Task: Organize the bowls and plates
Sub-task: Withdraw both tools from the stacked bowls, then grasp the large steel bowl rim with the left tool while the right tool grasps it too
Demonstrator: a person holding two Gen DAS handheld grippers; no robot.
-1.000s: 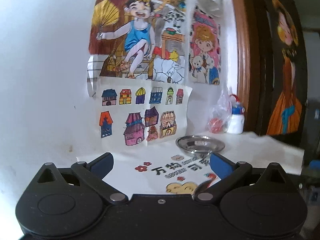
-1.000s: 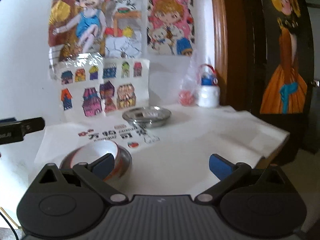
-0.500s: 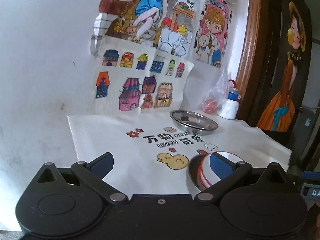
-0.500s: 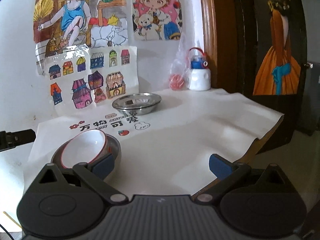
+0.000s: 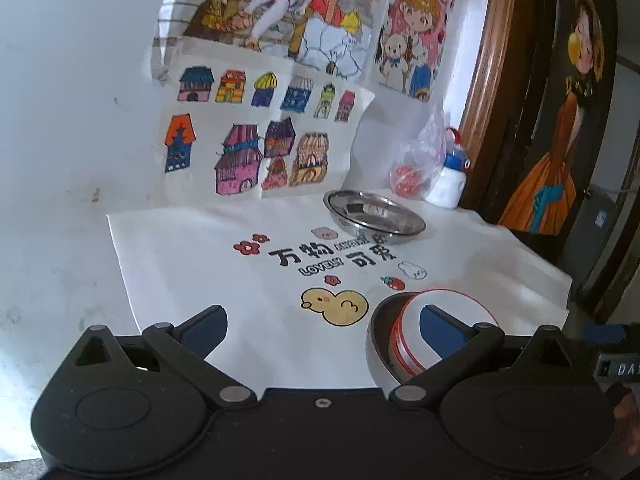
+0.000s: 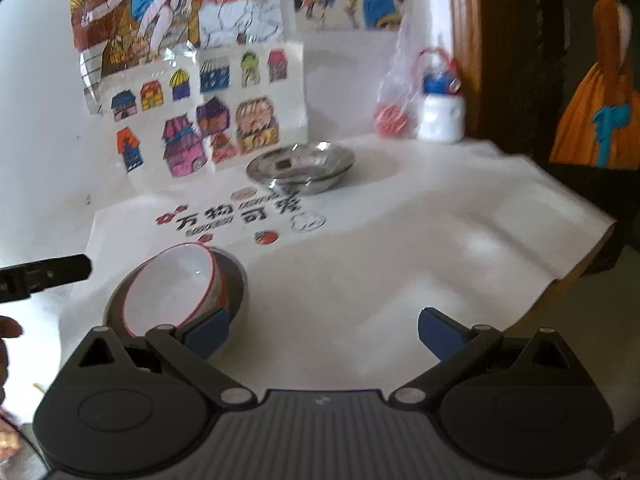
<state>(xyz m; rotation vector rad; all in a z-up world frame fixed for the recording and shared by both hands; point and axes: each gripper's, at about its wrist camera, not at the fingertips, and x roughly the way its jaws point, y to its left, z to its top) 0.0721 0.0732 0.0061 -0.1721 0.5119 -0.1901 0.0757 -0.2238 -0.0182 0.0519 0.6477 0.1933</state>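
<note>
A white bowl with a red rim (image 6: 172,288) lies tilted inside a steel bowl (image 6: 236,280) on the white cloth; both also show in the left wrist view, the white bowl (image 5: 448,308) in the steel bowl (image 5: 380,332). A shallow steel plate (image 5: 374,216) sits near the wall, also in the right wrist view (image 6: 302,166). My left gripper (image 5: 322,326) is open and empty, its right finger in front of the white bowl. My right gripper (image 6: 324,330) is open and empty, its left finger by the steel bowl.
A white bottle with a blue cap (image 6: 440,108) and a plastic bag (image 6: 394,108) stand at the back by a wooden frame (image 5: 484,80). Drawings (image 5: 256,148) hang on the wall. The cloth's right edge (image 6: 580,256) drops off the table.
Both cameras have tilted downward and moved closer to the table. The stacked bowls now show larger in front of each gripper. The bowls and plate have not moved.
</note>
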